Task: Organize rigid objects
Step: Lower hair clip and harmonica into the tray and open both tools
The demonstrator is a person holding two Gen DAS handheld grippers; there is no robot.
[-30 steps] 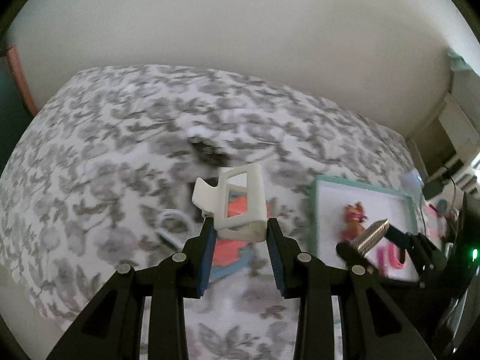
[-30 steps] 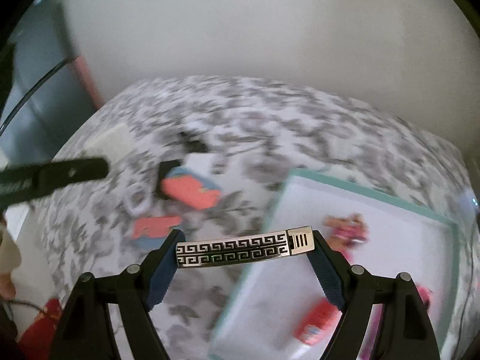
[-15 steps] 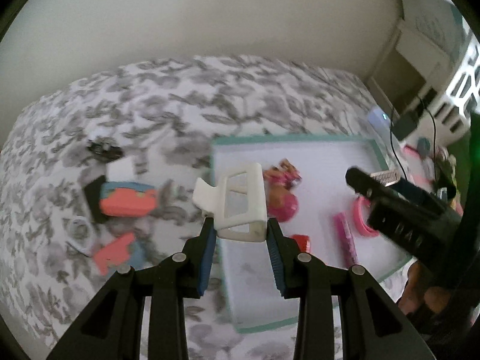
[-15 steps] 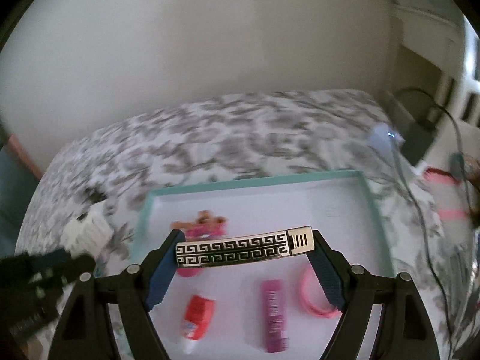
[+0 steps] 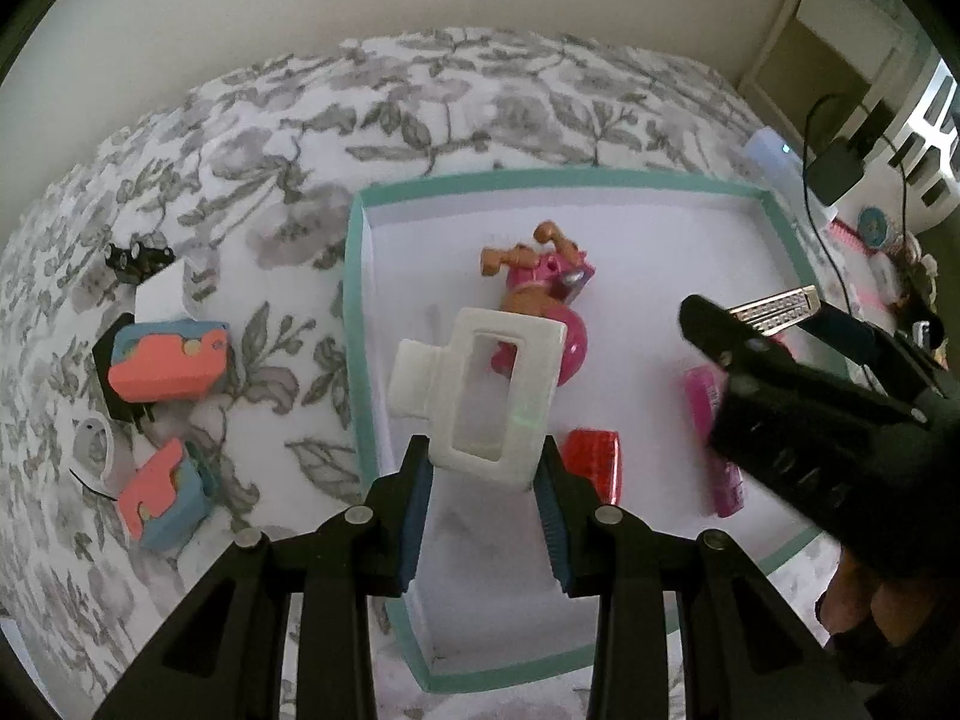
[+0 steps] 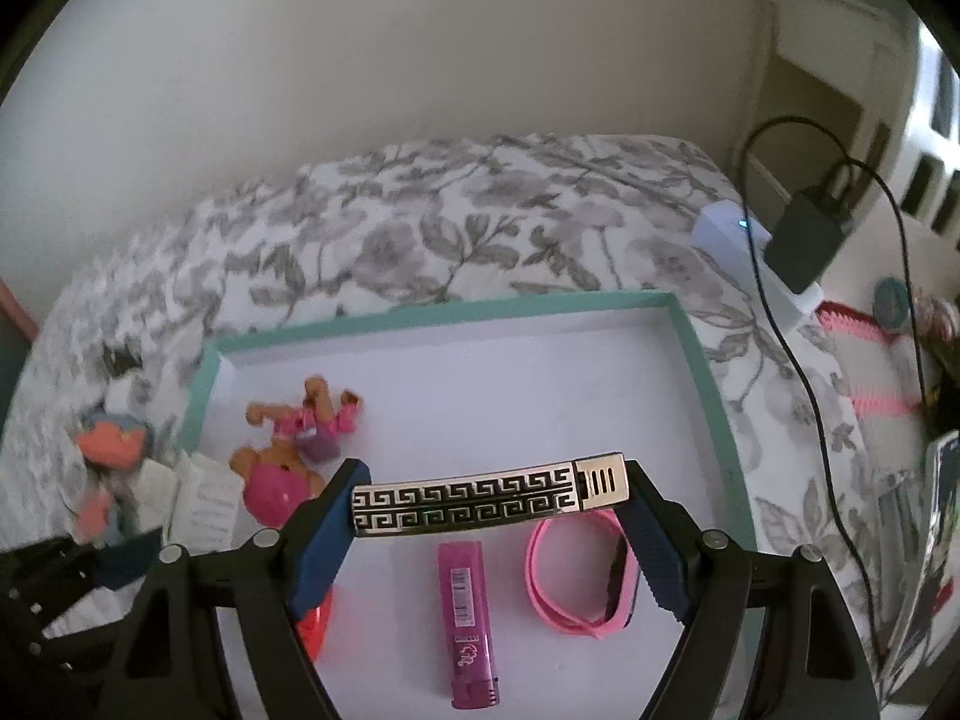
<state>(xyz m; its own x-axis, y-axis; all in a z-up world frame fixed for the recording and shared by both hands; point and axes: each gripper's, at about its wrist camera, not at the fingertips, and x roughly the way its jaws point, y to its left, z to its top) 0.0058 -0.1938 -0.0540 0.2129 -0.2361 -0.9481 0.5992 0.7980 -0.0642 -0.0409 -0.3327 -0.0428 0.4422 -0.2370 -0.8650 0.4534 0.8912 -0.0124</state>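
While both hands hang over the bed, the left tongs (image 5: 483, 474) are clenched on a white plastic hair claw clip (image 5: 480, 387), which sits at the centre of the left wrist view, above the white floor of a teal-rimmed tray (image 5: 354, 324). The right tongs (image 6: 489, 516) grip a metal bracelet bar with a black Greek-key pattern (image 6: 489, 501) end to end between their blue pads, level across the lower middle of the right wrist view, over the same tray. Lying in the tray are a small doll in pink (image 6: 288, 450), a magenta lighter (image 6: 468, 624), a pink band (image 6: 576, 576) and a red item (image 5: 594, 462) partly hidden behind the tongs. Left of the tray, on the grey floral bedspread (image 5: 420, 108), lie two coral-and-blue blocks (image 5: 168, 360), a white card (image 5: 159, 294) and a small dark object (image 5: 135, 255) too small to name. At the right edge, beside the bed, a black charger (image 6: 807, 240) trails its cable.
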